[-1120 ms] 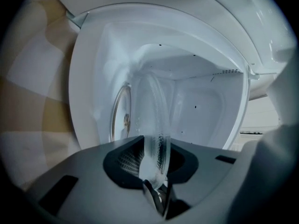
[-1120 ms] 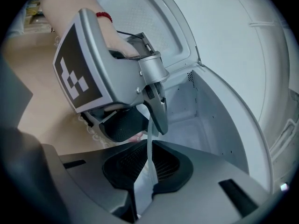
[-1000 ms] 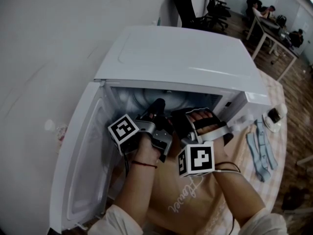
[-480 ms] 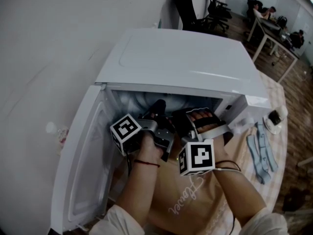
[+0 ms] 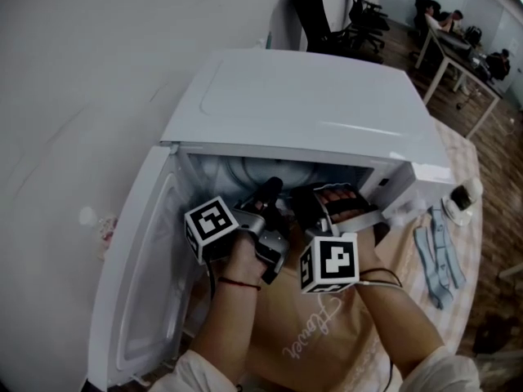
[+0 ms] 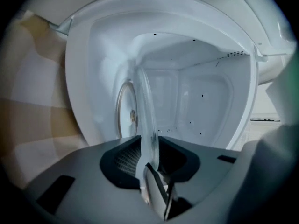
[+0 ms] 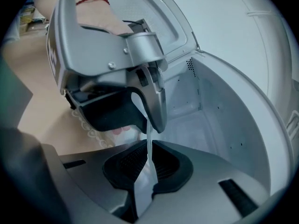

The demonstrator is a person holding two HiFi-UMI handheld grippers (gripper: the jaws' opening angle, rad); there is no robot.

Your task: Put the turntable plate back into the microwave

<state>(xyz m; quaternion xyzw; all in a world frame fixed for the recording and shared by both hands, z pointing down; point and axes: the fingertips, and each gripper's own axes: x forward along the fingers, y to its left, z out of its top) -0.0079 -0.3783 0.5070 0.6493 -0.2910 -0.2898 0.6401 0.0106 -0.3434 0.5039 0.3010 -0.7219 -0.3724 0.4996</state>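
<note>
The glass plate [image 6: 142, 101] reaches forward from both grippers into the microwave [image 5: 310, 104], and the jaws of my left gripper [image 6: 150, 148] are opening around its rim while my right gripper [image 7: 148, 153] clamps it, so I judge it nearly placed.

Glass turntable plate [image 6: 142, 120]: in head view, largely hidden behind left hand [image 5: 243, 250] and right hand [image 5: 343, 207].
Sleeves [image 5: 192, 370]: cut off by bottom edge.
Pale-blue strips [image 5: 433, 251] on desk [image 5: 462, 292]: too small to identify.
Seated people [image 5: 445, 19], far room: indistinct.
</note>
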